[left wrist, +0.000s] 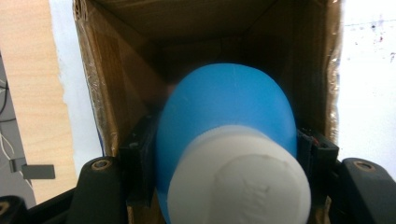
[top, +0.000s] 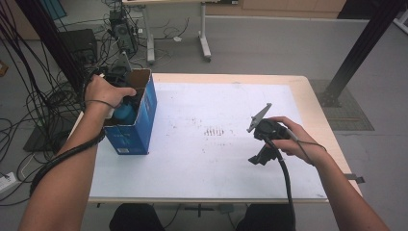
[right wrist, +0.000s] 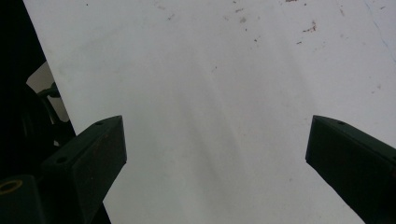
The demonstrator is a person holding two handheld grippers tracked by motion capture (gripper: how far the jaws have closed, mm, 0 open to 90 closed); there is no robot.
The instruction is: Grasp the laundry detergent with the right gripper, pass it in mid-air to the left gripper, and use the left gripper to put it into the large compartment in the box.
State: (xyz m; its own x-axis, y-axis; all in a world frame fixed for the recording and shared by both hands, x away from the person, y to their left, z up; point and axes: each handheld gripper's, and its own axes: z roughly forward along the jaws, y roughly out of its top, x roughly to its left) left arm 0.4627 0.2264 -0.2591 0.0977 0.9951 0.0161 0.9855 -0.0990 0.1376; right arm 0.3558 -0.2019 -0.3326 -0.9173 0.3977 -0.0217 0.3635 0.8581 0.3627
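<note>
Blue bottle (left wrist: 224, 121), white cap (left wrist: 238, 182) nearest camera, clamped in left gripper (left wrist: 224, 154), long axis pointing down into open cardboard box (top: 144, 103) at tabletop's left edge; right gripper (right wrist: 215, 154) wide open, empty.

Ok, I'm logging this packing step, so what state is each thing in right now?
Blue cardboard box: upright on the table, top open.
Blue plastic bottle with white cap: capped, clamped between the jaws, partly inside the box.
Left hand-held gripper: shut on the bottle, at the box opening.
Right hand-held gripper: open, nothing between its jaws, above the white table sheet.
</note>
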